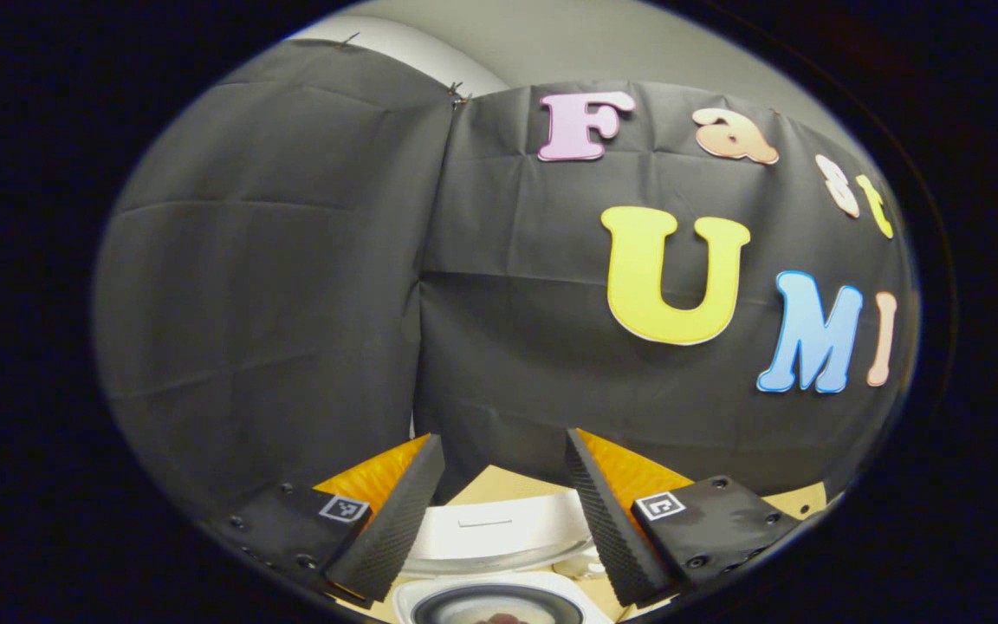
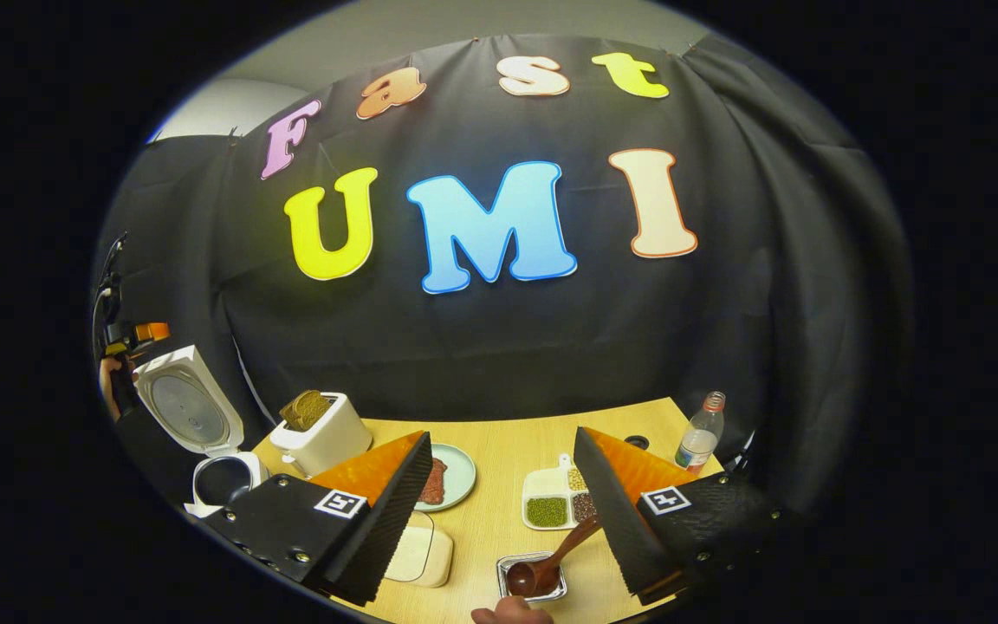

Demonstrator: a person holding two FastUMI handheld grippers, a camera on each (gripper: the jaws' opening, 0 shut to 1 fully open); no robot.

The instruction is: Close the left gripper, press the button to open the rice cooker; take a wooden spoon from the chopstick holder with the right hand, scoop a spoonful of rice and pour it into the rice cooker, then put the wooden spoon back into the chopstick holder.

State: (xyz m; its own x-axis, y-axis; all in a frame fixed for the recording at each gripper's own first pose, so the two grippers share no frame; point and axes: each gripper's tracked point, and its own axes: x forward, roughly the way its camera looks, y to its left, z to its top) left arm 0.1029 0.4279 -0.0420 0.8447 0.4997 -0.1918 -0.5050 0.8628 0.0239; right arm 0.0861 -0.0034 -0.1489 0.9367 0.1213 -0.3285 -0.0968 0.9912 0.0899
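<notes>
The white rice cooker (image 2: 222, 479) stands at the table's left with its lid (image 2: 190, 407) swung up. In the left gripper view its raised lid (image 1: 499, 533) and dark inner pot (image 1: 499, 607) lie just below my open left gripper (image 1: 503, 438), which holds nothing. That gripper (image 2: 131, 334) also shows, held by a hand, beside the lid's top. A wooden spoon (image 2: 551, 563) rests with its bowl in a small metal tray (image 2: 508, 568), its handle slanting up toward the right finger. My right gripper (image 2: 501, 436) is open above it, with the jaws wide apart.
A white toaster (image 2: 326, 429) with bread stands right of the cooker. On the wooden table (image 2: 499, 451) are a plate (image 2: 464, 468), a white divided dish of beans (image 2: 555, 503), a white box (image 2: 417, 550) and a bottle (image 2: 698, 433) at the right. A hand (image 2: 512, 615) shows at the near edge.
</notes>
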